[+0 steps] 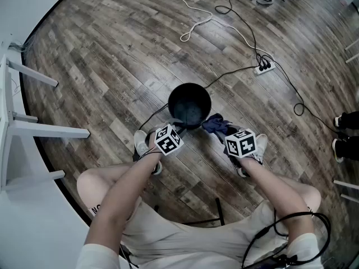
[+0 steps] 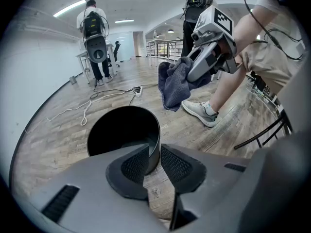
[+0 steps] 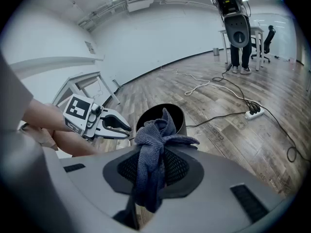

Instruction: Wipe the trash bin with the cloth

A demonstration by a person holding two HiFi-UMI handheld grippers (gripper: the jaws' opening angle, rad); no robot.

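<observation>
The bin (image 2: 121, 130), black, round and empty, stands upright on the wood floor just ahead of the person's shoes. The left gripper (image 2: 154, 154) has its jaws apart, with the bin's near wall between them, not visibly pinched. The right gripper (image 3: 153, 166) is clamped on the cloth (image 3: 155, 135), which hangs bunched just beside the bin's rim. The bin looks light and stiff and would likely slide under wiping, so pinch its rim wall. The cloth is soft and limp.
</observation>
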